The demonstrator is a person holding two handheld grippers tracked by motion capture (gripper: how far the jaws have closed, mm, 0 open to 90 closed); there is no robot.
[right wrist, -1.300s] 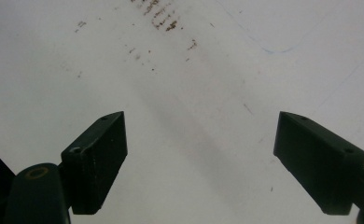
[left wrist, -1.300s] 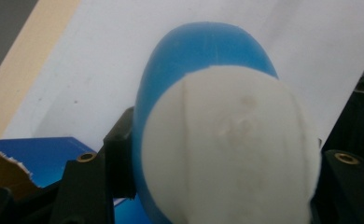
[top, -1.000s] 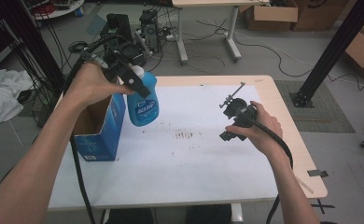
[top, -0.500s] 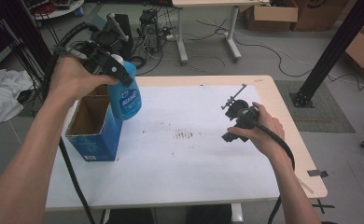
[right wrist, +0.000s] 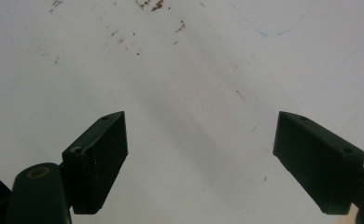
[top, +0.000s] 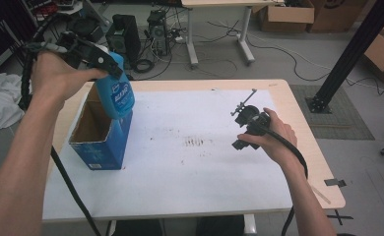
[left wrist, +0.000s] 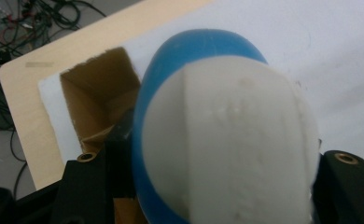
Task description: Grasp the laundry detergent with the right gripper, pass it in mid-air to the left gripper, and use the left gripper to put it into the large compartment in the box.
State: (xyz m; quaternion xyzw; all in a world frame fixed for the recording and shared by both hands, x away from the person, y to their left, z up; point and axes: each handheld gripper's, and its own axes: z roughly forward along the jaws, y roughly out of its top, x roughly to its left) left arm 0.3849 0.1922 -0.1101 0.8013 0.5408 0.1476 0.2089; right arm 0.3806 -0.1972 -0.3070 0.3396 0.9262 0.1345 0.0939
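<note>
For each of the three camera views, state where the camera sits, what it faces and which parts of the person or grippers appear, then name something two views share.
High view: above the person's side, facing forward and down on the table; both forearms, left gripper, right gripper.
Left gripper view: on that gripper, facing the held blue bottle above the open box; own jaws.
Right gripper view: facing down at the white tabletop; own open jaws.
Shared: bottle and box appear in the high and left gripper views.
</note>
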